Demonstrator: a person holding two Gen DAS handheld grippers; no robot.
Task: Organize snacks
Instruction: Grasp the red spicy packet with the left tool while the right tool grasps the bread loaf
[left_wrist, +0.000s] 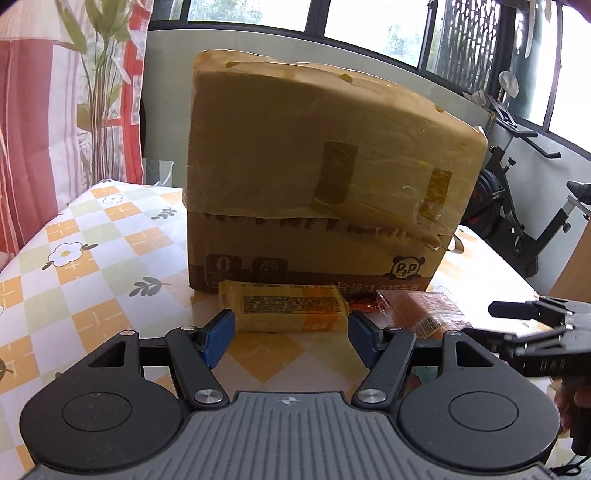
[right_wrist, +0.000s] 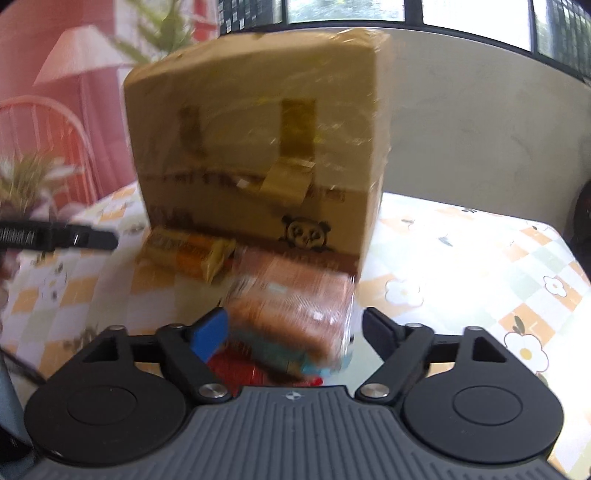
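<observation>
Cardboard dominates both views: a tall brown box (left_wrist: 314, 184), its upper half wrapped in glossy, wrinkled clear tape and its lower band printed with dark characters and a small panda logo, stands upright on the tabletop (left_wrist: 92, 258). The tabletop is covered by a smooth cloth of orange, pale green and white checks with flat flower and leaf prints. A rectangular yellow-and-orange snack bar (left_wrist: 288, 306) in a crimped foil wrapper lies flat just in front of the box's base, its label panel of fine print facing up. The left claw (left_wrist: 291, 334) is released, its ribbed blue pads standing apart on either side of the bar's near end without pressing on it. Just beside the bar lies a crinkly, translucent orange-brown packet (left_wrist: 421, 310), softer and more irregular in outline. In the right wrist view this packet (right_wrist: 291, 306) is blurred and sits between the fingers of the right claw (right_wrist: 295, 332), which is spread wide; the blue left pad (right_wrist: 208, 332) is close against the packet's edge, while the right finger stands clear of it, so nothing is clamped. A red shape shows beneath the packet, too hidden to identify. Matte black linkages and a grooved grey body make up each claw.
</observation>
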